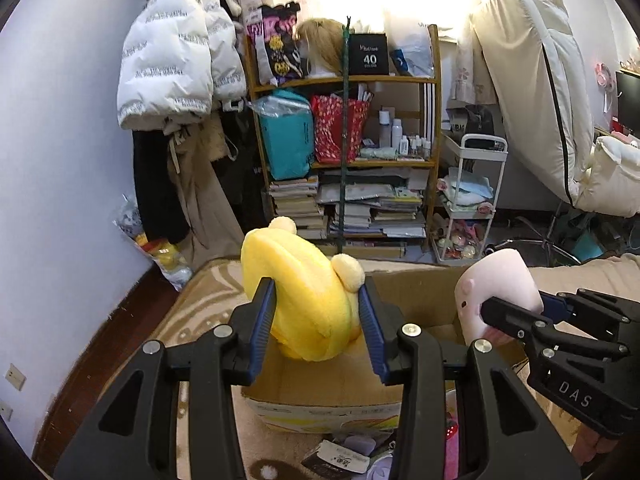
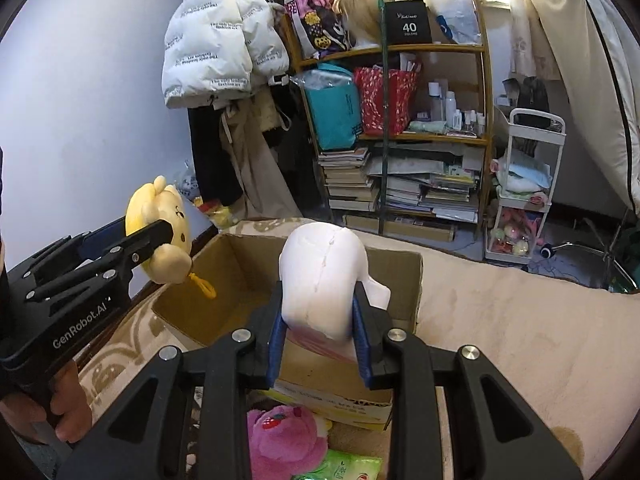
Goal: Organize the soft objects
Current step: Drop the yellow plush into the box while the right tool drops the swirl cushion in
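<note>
A: Yellow plush [image 1: 308,308] is pinched in the left tongs [image 1: 316,320] above the cardboard box [image 1: 320,392]; the right tongs [image 2: 320,328] clamp the white plush [image 2: 324,280] over it too.

B: With 2 toys together, one could snag the rim and fall outside. Only the right view shows the box probably empty.

You grip a yellow plush toy [image 1: 308,300] — soft, matt pile. The white plush toy [image 2: 324,276] looks smooth, with a stitched seam. The cardboard box [image 2: 224,280] is dull brown paperboard — your grippers are matt black plastic.
</note>
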### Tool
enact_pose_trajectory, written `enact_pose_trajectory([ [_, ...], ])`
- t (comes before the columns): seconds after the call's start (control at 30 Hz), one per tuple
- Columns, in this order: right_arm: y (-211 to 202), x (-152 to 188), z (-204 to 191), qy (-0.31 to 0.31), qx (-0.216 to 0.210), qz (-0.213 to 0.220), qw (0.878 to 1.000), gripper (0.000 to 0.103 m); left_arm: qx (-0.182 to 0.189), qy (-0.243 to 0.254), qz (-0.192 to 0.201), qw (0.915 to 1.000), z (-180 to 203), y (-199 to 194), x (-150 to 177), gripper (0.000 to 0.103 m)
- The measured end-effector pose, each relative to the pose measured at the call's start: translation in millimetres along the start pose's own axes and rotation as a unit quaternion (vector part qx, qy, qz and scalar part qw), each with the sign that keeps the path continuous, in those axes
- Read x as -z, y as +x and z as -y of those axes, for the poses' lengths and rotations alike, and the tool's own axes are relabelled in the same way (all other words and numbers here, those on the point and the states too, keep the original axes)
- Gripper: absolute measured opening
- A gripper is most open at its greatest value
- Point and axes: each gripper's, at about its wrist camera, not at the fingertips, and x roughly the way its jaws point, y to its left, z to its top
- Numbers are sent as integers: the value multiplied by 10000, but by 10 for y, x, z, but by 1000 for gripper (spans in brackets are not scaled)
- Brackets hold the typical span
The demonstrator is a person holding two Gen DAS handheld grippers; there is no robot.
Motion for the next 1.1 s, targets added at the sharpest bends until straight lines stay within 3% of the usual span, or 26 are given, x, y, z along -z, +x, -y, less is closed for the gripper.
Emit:
enact_pose_trajectory([
  [0.37, 167, 66, 24, -121, 128, -171, 9997, 35, 330, -314, -666, 9967, -79, 408, 176, 41],
  [0.67, 257, 99, -29, -309, 190, -334, 9988, 38, 119, -181, -1201, 9925, -68, 618, 318, 42],
  [1.1, 407, 163, 68, -168, 286, -705, 9970, 42, -429, 234, -1283, 9905, -3, 668, 399, 49],
])
